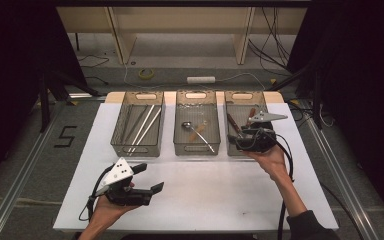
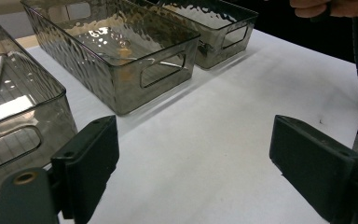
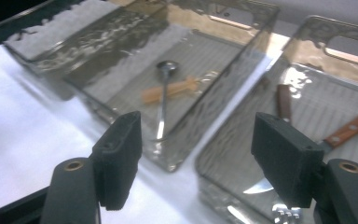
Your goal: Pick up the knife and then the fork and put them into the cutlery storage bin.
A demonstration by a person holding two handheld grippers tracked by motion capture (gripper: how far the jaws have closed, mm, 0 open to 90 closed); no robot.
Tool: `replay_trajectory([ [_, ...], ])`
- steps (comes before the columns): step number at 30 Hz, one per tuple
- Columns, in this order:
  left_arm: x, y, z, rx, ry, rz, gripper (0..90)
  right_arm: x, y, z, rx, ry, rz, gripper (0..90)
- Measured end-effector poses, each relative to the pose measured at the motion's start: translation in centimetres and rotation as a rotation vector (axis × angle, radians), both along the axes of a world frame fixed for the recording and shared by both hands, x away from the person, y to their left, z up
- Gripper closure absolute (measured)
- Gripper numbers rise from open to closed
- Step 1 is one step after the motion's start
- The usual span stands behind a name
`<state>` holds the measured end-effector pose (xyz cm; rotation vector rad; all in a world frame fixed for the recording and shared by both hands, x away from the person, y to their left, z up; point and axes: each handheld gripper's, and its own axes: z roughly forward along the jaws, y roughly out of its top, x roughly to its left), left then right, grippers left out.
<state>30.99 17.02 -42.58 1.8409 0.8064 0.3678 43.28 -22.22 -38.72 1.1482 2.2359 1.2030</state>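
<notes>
Smoked clear plastic forms three bins on a white table [image 1: 200, 200]. In the high view, the right gripper [image 1: 236, 139] hangs over the near end of the right bin [image 1: 230, 107], jaws wide apart and holding nothing. Just beyond it in that bin lie knives [image 1: 231, 122] with brown handles. The left gripper [image 1: 147, 180] rests low near the table's front edge, well apart from every bin, jaws spread and empty.

In the left gripper view, its jaws stand wide over bare table; the middle bin [image 2: 121, 65] sits ahead and to the left.

In the right gripper view, the open jaws frame the wall between two bins. A spoon [image 3: 164, 100] lies ahead on the left side; a knife [image 3: 349, 128] lies ahead to the right, its blade [image 3: 258, 187] close by the right jaw. That knife looks stiff, light and slippery on steel; the wooden handle seems the safest hold.
</notes>
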Motion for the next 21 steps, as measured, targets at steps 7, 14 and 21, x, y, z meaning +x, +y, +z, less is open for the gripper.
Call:
replay_trajectory([
  [7, 0.0, 0.0, 0.0, -0.001, 0.002, 0.003, 15.4, -2.2, 0.7, -0.4, 0.047, -0.011, 0.050, 30.9],
  [14, 0.1, 0.1, 0.0, -0.003, 0.002, 0.006, 15.4, -3.6, 0.8, -0.5, 0.071, -0.014, 0.069, 27.5],
  [21, 0.1, 0.1, 0.0, -0.004, 0.005, 0.008, 15.4, -4.8, 0.4, -1.0, 0.091, -0.020, 0.080, 27.1],
])
